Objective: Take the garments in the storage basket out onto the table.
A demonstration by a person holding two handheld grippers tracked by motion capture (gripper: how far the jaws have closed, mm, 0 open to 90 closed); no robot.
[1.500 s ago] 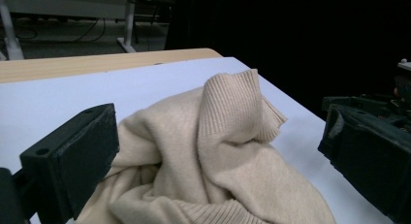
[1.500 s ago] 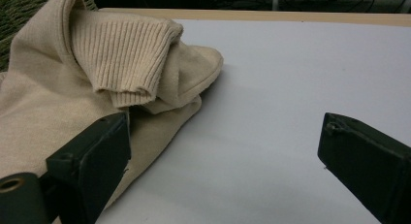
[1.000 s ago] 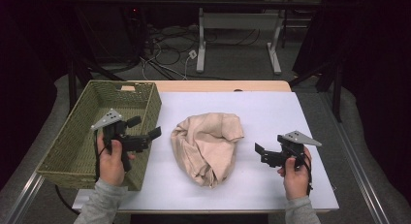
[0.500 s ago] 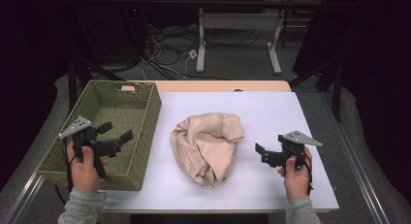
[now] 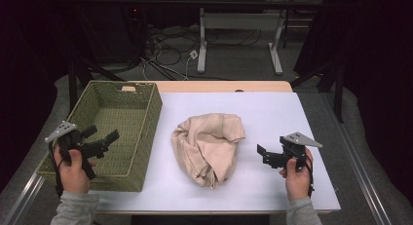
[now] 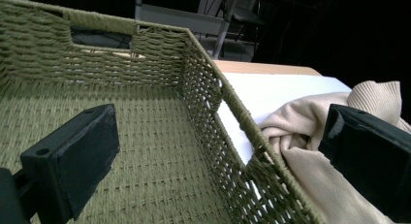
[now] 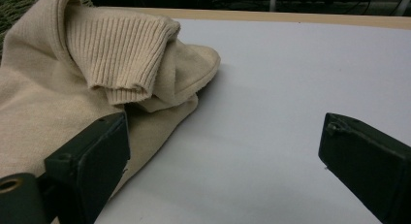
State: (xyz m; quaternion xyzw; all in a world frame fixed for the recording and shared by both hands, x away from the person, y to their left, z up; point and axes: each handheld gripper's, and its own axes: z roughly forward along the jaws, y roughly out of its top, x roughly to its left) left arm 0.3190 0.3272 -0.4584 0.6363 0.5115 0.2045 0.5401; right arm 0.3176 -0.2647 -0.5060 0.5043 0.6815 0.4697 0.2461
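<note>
A crumpled beige knit garment (image 5: 209,144) lies in a heap in the middle of the white table top (image 5: 272,118). To its left stands a green woven basket (image 5: 146,137) with nothing in it. My left gripper (image 5: 101,137) hangs open over the basket's near left part, its jaws wide apart in the left gripper view (image 6: 218,156), which looks across the basket wall (image 6: 213,98) to the garment (image 6: 300,132). My right gripper (image 5: 264,156) is open, low over the table just right of the garment (image 7: 92,73), with bare table between its jaws (image 7: 223,170).
The table's wooden far edge (image 5: 224,86) runs behind the white sheet. Beyond it are desk legs (image 5: 202,40) and cables (image 5: 170,49) on the floor. A metal rail (image 5: 22,200) lies by the basket at the near left.
My left gripper has moved left, from beside the basket's right wall near the garment to over the basket's near left part. The right gripper and the garment have stayed put.
</note>
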